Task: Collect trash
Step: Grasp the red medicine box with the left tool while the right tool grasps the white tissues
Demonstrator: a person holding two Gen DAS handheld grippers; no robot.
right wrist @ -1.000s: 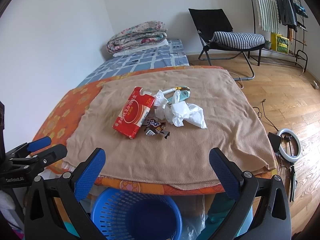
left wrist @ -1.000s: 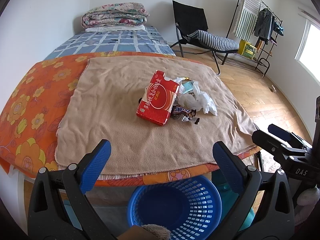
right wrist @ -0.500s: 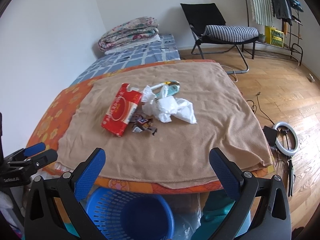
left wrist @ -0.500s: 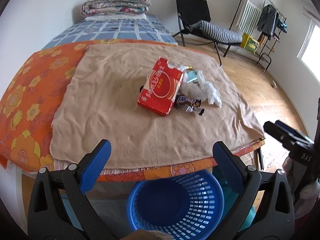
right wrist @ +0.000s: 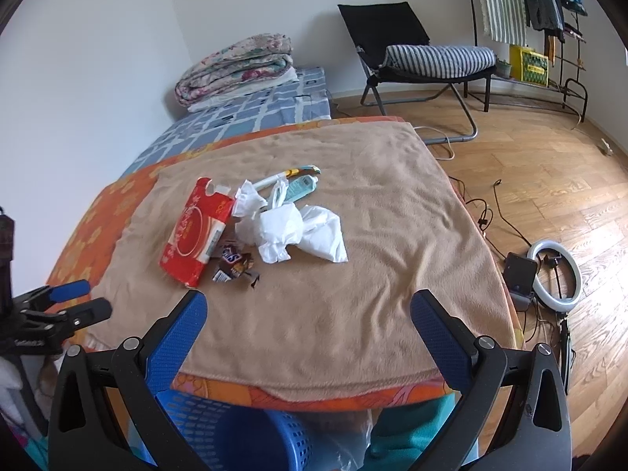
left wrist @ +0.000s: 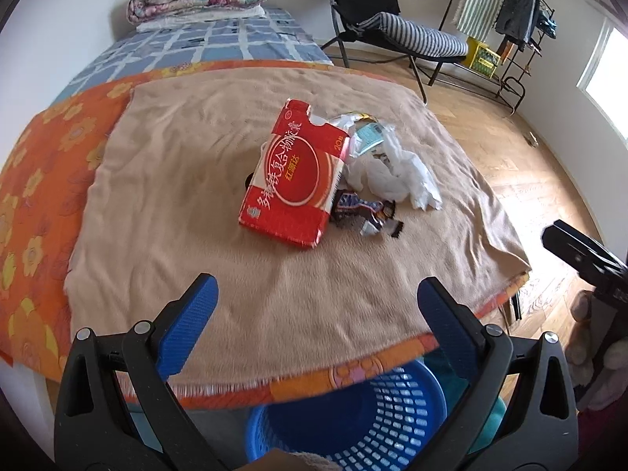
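Left wrist view: left gripper [left wrist: 314,298] spread wide, holding nothing, above the tan blanket [left wrist: 188,196]. Right gripper [right wrist: 310,314] gapes empty too, red box [right wrist: 196,231] and tissues [right wrist: 298,231] piled ahead.

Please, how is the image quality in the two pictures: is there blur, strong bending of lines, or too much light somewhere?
Left wrist view: strong fisheye bending, dark corners; the window is overexposed; the red box reads clearly, the blue basket looks slightly smeared. Right wrist view: same curvature, even daylight, soft shadows; the crumpled tissues are bright but keep detail.
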